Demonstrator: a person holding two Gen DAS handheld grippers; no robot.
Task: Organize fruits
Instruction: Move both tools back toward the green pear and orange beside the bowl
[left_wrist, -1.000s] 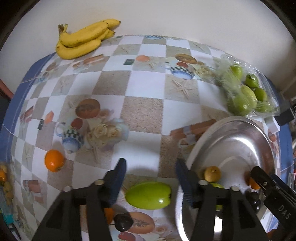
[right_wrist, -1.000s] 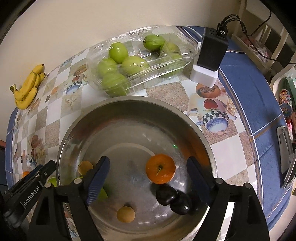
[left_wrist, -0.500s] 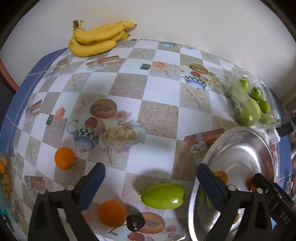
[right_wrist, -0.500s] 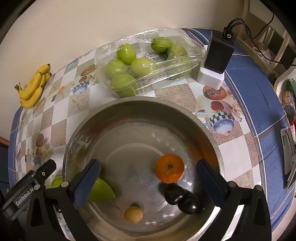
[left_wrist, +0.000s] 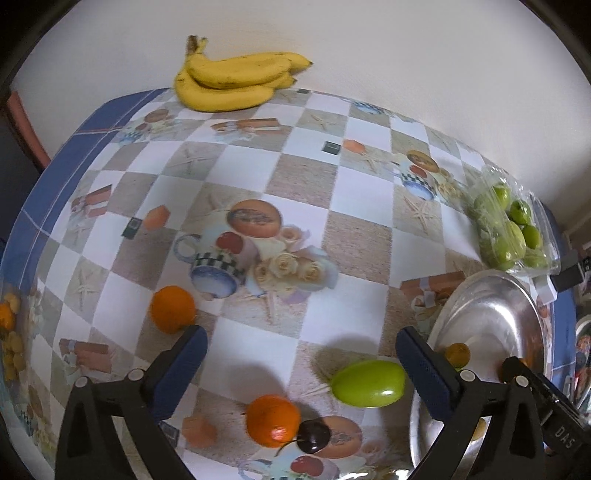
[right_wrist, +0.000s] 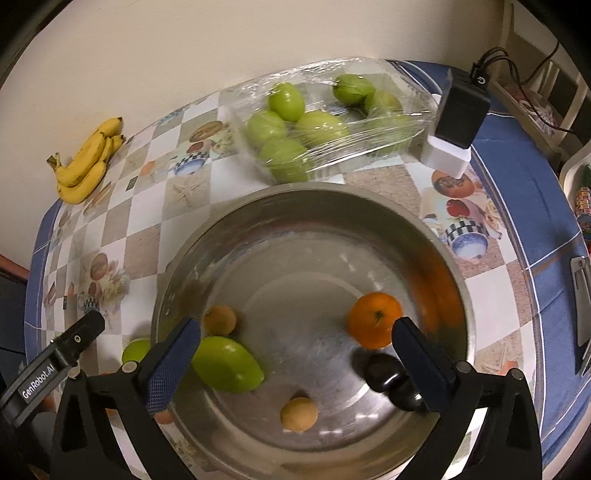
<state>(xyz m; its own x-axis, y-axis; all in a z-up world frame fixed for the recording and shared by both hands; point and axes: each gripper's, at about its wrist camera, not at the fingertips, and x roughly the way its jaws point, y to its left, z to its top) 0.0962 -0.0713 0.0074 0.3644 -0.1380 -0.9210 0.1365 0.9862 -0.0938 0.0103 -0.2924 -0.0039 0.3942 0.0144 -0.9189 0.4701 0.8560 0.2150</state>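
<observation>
Both grippers gape empty: left gripper (left_wrist: 301, 363) above oranges, right gripper (right_wrist: 295, 354) over bowl (right_wrist: 258, 206).

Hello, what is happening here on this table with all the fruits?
A person is sorting fruit into a steel bowl with two handheld tools. Both the left claw and the right claw are open and hold nothing; their jaws have just been opening. The bowl already holds an orange, a green fruit and some small fruits. Two oranges and a green fruit wait on the tablecloth.
</observation>
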